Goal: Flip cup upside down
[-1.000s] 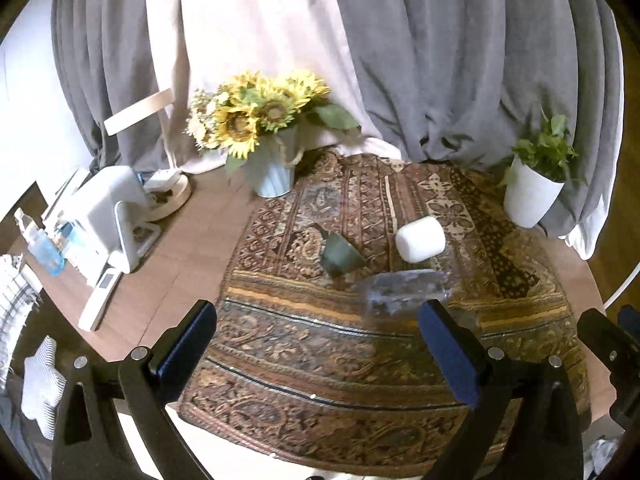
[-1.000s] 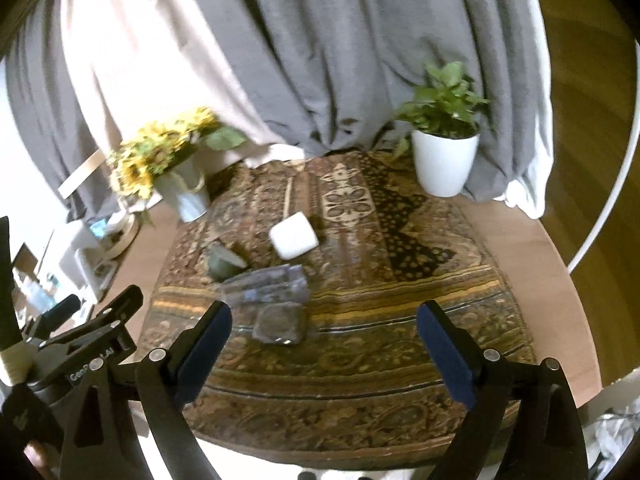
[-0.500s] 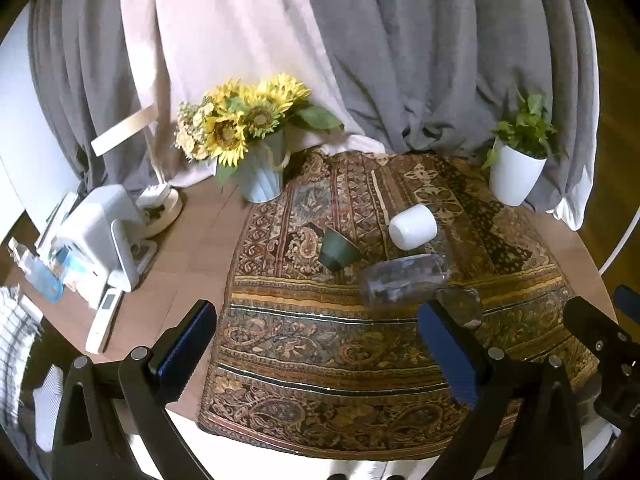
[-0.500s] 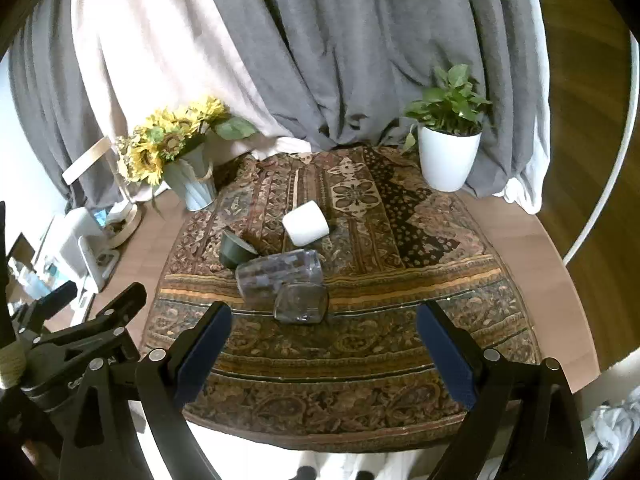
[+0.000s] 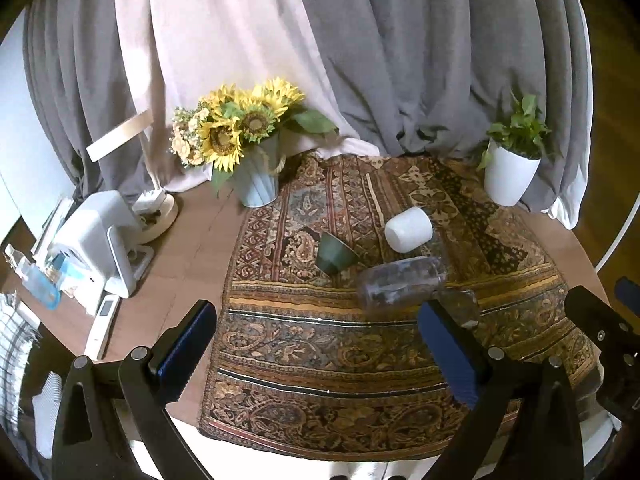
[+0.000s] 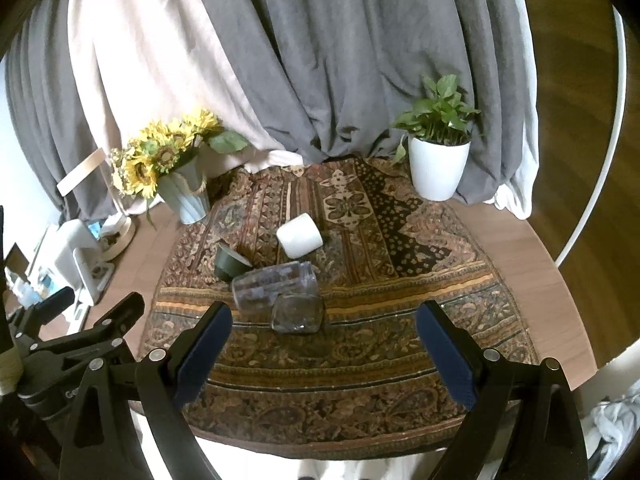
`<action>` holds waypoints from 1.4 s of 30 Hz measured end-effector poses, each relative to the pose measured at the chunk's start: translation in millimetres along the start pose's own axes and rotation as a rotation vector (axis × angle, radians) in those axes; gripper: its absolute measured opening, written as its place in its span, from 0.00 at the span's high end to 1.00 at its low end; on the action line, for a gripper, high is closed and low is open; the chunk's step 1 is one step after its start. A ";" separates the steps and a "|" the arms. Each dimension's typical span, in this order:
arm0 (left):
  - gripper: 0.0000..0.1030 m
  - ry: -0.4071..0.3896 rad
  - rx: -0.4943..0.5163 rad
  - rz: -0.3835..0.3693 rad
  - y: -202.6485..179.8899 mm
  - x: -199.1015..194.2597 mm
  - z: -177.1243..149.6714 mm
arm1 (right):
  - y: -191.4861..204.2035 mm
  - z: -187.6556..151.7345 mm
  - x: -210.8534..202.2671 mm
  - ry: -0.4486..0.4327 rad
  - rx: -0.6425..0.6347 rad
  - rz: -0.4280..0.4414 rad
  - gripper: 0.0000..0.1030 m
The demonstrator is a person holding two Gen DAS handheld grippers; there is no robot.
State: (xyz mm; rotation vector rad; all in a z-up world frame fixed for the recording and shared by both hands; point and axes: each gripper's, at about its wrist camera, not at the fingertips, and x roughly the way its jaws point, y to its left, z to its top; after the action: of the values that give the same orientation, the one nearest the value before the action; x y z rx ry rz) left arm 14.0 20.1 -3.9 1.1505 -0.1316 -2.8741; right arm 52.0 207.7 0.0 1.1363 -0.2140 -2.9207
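Note:
Several cups lie on their sides on the patterned cloth (image 5: 320, 352): a white cup (image 5: 409, 229), a dark green cup (image 5: 335, 253), a long clear glass (image 5: 400, 284) and a short clear glass (image 5: 460, 307). They also show in the right wrist view: white cup (image 6: 299, 235), green cup (image 6: 230, 262), long glass (image 6: 276, 282), short glass (image 6: 297, 312). My left gripper (image 5: 316, 344) is open and empty, well short of the cups. My right gripper (image 6: 324, 344) is open and empty, just short of the short glass.
A sunflower vase (image 5: 256, 180) stands at the back left, a white potted plant (image 5: 510, 172) at the back right. White appliances (image 5: 96, 240) and a remote (image 5: 102, 326) lie at the left. Grey curtains hang behind the round wooden table (image 6: 540, 276).
Both grippers have pulled back and risen, so the table and cups look smaller and farther away. The cups have not moved. Both grippers stay open.

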 end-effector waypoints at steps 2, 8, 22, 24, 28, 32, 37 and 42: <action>0.00 -0.006 0.001 0.002 -0.6 -1.4 0.5 | 1.2 0.8 -1.9 -0.010 -0.006 -0.004 0.09; 0.00 -0.021 0.000 -0.001 -0.5 -5.5 2.5 | 0.9 2.3 -5.0 -0.023 -0.005 -0.004 0.09; 0.00 -0.035 -0.006 0.008 0.1 -10.9 5.5 | -0.2 1.3 -7.8 -0.040 -0.006 -0.003 0.09; 0.00 -0.038 -0.006 0.008 -0.3 -11.2 5.8 | -0.1 1.2 -7.9 -0.040 -0.005 -0.002 0.09; 0.00 -0.041 -0.005 0.009 -0.6 -11.3 6.8 | -0.4 2.1 -8.3 -0.044 -0.007 -0.002 0.09; 0.00 -0.039 0.001 0.006 -1.4 -10.6 7.6 | 0.3 2.9 -7.8 -0.045 -0.011 0.000 0.09; 0.00 -0.040 0.002 0.004 -1.6 -10.0 8.2 | 0.6 3.0 -6.9 -0.044 -0.012 0.000 0.09; 0.00 -0.040 0.001 0.000 -0.9 -9.0 8.7 | 0.3 3.5 -6.3 -0.046 -0.013 -0.001 0.09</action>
State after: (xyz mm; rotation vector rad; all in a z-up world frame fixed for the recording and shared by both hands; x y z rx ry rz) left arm 14.4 22.2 8.5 1.0936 -0.1347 -2.8980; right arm 54.2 208.2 6.9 1.0685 -0.1952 -2.9467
